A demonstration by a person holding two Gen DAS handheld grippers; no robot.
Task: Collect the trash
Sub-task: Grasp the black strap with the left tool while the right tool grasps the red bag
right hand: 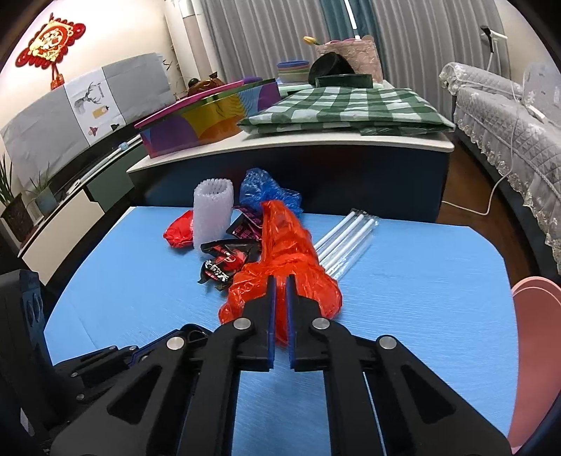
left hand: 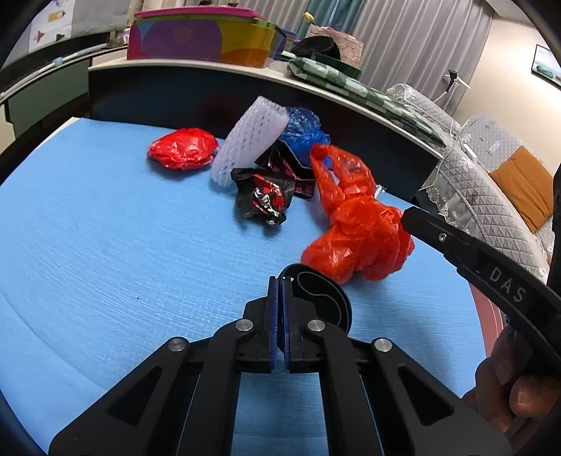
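- Two handheld grippers are positioned over a blue mat that covers the work surface; fine ribbed lines are visible across the mat.
- The left gripper is closed, its blue pads nearly touching. A black curved band lies just beside its right finger; whether the band is pinched cannot be told.
- The right gripper is closed to a narrow gap on the orange-red plastic bag, which is bunched between the pads near the mat's middle.
- In the left wrist view, one finger of the right gripper is seen against that bag, with a person's hand at the lower right edge.
- Remaining trash is grouped toward the far side of the mat: a crumpled red bag, a white foam net sleeve, a blue plastic bag and black-and-red snack wrappers.
- A pack of white straws lies to the right of the held bag.
- Behind the mat stands a dark counter with a light top, carrying a multicoloured box and a folded green checked cloth.
- Grey curtains, a sofa with a quilted grey cover and a red knot ornament on the wall are seen beyond.
- A pink object is partly visible at the right edge.
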